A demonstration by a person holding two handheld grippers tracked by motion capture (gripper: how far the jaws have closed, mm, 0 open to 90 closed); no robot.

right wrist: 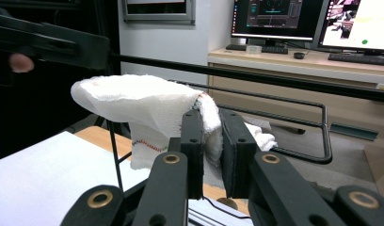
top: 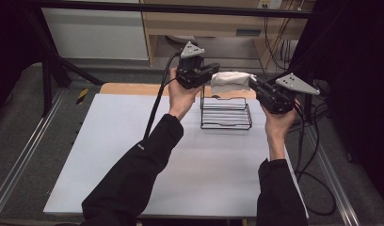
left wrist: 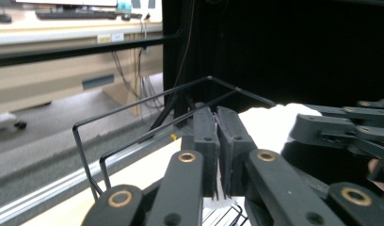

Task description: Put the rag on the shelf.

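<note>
A white cloth (top: 231,81) hangs in the air between my two grippers, above a black wire rack (top: 226,123) on the white table (top: 133,155). The left gripper (top: 215,74) meets the cloth's left end. In the left gripper view its jaws (left wrist: 217,141) stand pressed together, with a thin edge of fabric between them and the cloth (left wrist: 270,125) spreading off to the right. My right gripper (top: 251,84) is shut on the cloth's right end. Its own view shows the cloth (right wrist: 143,101) bunched between the pads (right wrist: 211,136) and stretching away to the left.
The wire rack (left wrist: 148,101) has a tall rail (right wrist: 284,101) at its back. Cables trail off both grippers, and more loop off the table's right side (top: 317,179). A wooden strip (top: 129,88) edges the table's far side. Black frame bars and a desk with monitors (right wrist: 317,21) surround the area.
</note>
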